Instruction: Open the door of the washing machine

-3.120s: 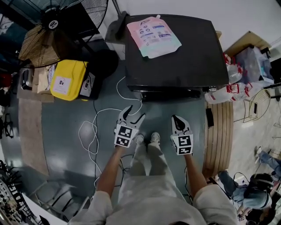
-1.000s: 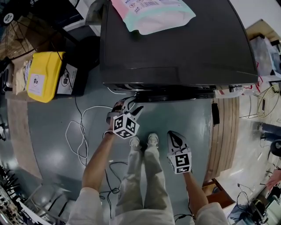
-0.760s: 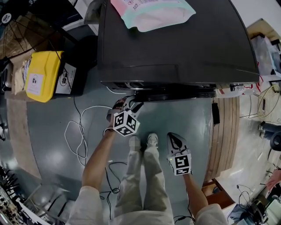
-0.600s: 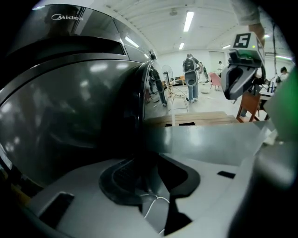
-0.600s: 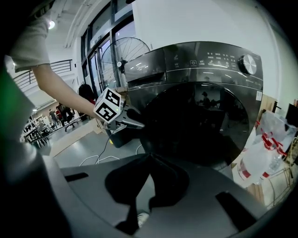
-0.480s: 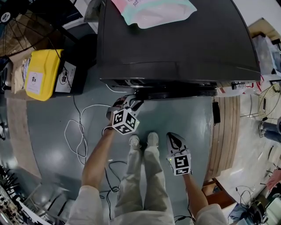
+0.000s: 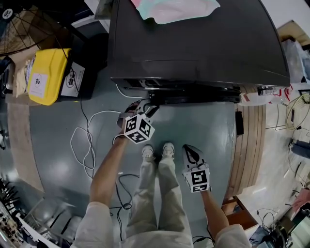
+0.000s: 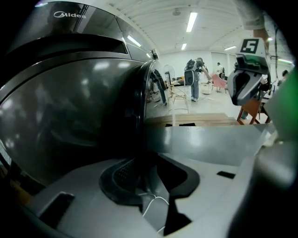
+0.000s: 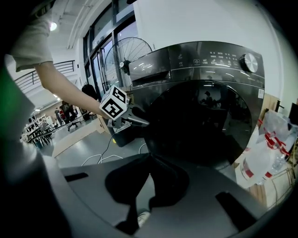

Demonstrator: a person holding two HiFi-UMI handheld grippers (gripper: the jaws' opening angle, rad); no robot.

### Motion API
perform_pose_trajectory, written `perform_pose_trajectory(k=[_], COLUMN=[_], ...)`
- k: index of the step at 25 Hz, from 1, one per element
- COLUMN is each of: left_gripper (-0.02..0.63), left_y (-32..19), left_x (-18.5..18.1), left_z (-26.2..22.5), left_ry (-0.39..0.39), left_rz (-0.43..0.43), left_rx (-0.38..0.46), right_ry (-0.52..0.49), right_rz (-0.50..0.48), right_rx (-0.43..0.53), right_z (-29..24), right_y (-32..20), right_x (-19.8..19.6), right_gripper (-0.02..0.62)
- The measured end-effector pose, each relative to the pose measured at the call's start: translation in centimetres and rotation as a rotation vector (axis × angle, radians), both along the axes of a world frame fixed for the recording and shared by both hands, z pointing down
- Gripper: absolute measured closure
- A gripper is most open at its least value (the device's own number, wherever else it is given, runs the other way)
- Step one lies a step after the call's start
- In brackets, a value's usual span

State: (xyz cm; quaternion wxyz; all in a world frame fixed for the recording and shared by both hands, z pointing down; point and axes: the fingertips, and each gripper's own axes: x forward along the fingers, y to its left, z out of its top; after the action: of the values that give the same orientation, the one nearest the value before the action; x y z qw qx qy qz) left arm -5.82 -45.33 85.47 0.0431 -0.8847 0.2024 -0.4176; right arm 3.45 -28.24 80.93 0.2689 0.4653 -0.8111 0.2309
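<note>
The dark grey washing machine (image 7: 193, 43) stands in front of me, its round door (image 7: 193, 97) facing my feet. In the left gripper view the door (image 8: 70, 121) fills the left side, and its rim runs down between the jaws. My left gripper (image 7: 147, 107) is at the door's left edge and its jaws are closing, with that rim pinched between them (image 8: 144, 186). The right gripper view shows the left gripper (image 9: 139, 122) touching the door (image 9: 200, 121). My right gripper (image 7: 190, 152) hangs lower, shut and empty, away from the machine.
A pink and green pouch (image 7: 174, 7) lies on the machine's top. A yellow case (image 7: 46, 75) sits on the floor to the left and a white cable (image 7: 82, 140) loops beside my left arm. A wooden platform (image 7: 247, 145) and plastic bags (image 9: 265, 158) are on the right.
My left gripper moved in to the door's left edge and its jaws narrowed around the rim. The right gripper stayed low, near my right foot.
</note>
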Motion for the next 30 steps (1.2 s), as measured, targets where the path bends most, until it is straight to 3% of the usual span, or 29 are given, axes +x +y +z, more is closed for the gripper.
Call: perform_pose_trajectory(k=[10,20,26,30], left_gripper=[0.494,0.502,0.502,0.509], left_y=[0.1,2.4,3.1,4.8], left_x=[0.0,0.2,0.1,0.3], left_z=[0.1,0.3,0.1,0.2], left_ry=[-0.022,-0.004,-0.008,-0.001], left_rz=[-0.050,-0.032,-0.040,0.000], left_rx=[-0.018,-0.032,-0.045,-0.061], right_ry=[0.000,0.004,0.010,0.016], right_rz=[-0.040,-0.054,-0.027,0.005], right_rx=[-0.008,0.010,0.007,0.008], right_z=[-0.4,-0.9,-1.3,-1.2], right_y=[2.0,1.1,2.1,3.0], right_x=[0.6,0.6,0.2,-0.5], right_gripper=[0.596,0.597,0.596,0.597])
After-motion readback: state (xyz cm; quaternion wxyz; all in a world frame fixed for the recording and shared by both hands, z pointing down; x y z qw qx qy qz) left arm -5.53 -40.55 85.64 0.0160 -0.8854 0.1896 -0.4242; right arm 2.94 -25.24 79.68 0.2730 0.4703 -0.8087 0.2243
